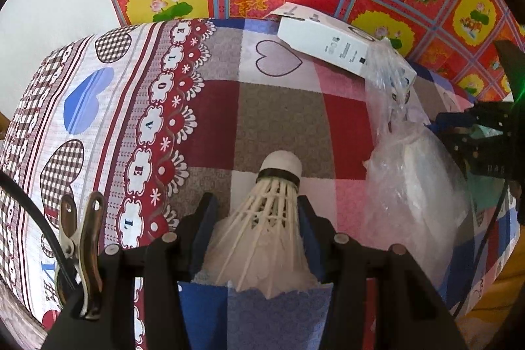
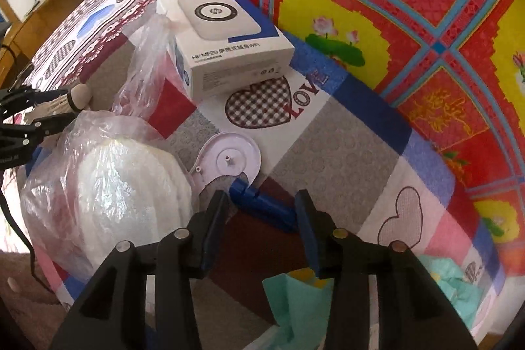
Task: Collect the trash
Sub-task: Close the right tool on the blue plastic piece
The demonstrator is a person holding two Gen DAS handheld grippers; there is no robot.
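The left gripper [image 1: 256, 212] pinches a white feather shuttlecock [image 1: 262, 218] across its skirt, pads pressed on both sides, its long axis running along the fingers with the cork tip pointing away over the patchwork quilt [image 1: 210, 107]. Just right of it lies a clear plastic bag [image 1: 413, 179] holding something pale and round, its loose neck trailing toward the far white router box [image 1: 341, 45]. The right gripper [image 2: 262, 218] hangs with its jaws spread and nothing between the pads; a blue plastic piece [image 2: 262, 205] lies on the quilt directly under the gap, its length running slantwise from far left to near right, roughly across the jaws' opening line, so a small roll of the wrist would probably be needed to close squarely on it. A white round plastic part [image 2: 229, 156] sits just beyond it, touching the bag's edge. The right hand is plainly the nearer one to the blue piece. Teal crumpled paper [image 2: 295, 300] shows near the bottom. The bed backs onto a red floral cloth [image 2: 393, 22]; a wooden shelf [image 2: 49, 9] stands at far left
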